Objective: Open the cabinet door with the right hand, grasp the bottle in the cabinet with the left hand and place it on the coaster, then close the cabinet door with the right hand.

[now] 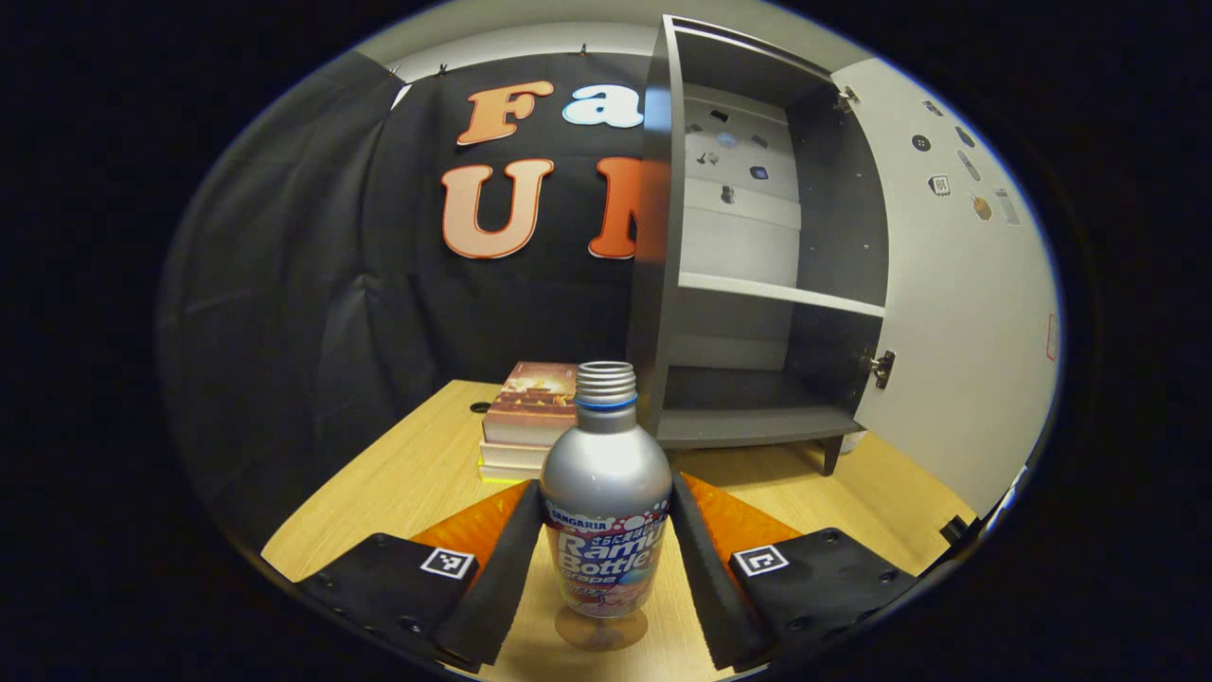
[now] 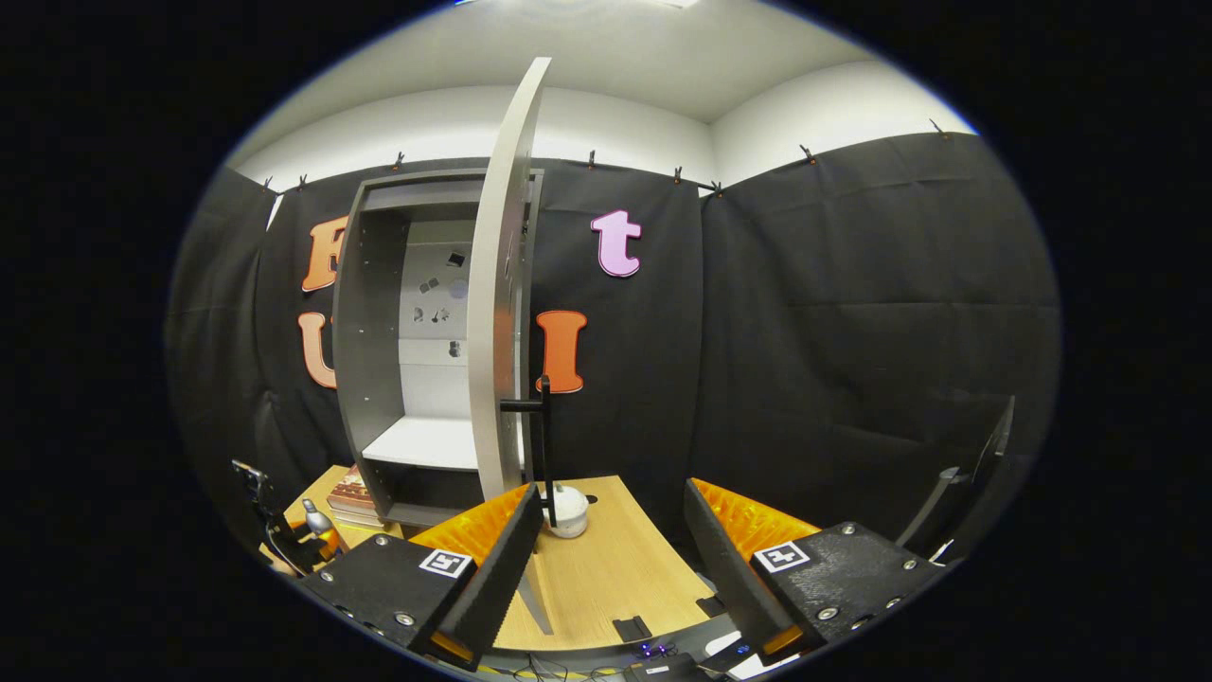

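Black cloth is hanging round the booth behind a light wooden table [image 1: 398, 483], w/ white wall above it. We're looking along the left gripper [image 1: 606, 559] in the left gripper view: its jaws are closing on the silver Ramune bottle [image 1: 606, 511], both fingers [image 1: 502, 559] pressing the bottle's sides at label height. Bottle is standing upright, cap off, threaded neck w/ a blue ring showing. Its base is sitting on a round brownish coaster [image 1: 600, 629] on the table, just in front of the cabinet.

Grey cabinet [image 1: 757, 284] is standing at the back of the table w/ its door [image 1: 956, 284] swung wide open to the right; we're seeing one shelf across the middle and small stickers on the back panel. Stack of books [image 1: 526, 417] is lying just left of the cabinet's foot, behind the bottle.

In the right gripper view we're facing the door's edge [image 2: 502, 313] nearly head-on. Right gripper [image 2: 611, 559] is hovering w/ jaws apart, gripping nothing; the door's dark bar handle [image 2: 542, 445] is sitting just above its left finger [image 2: 492, 568], can't tell if touching. Small white round object [image 2: 569, 510] is resting on the table behind the handle. Far left of that view we're catching the left gripper [image 2: 308, 540] w/ the bottle's neck, low beside the books.
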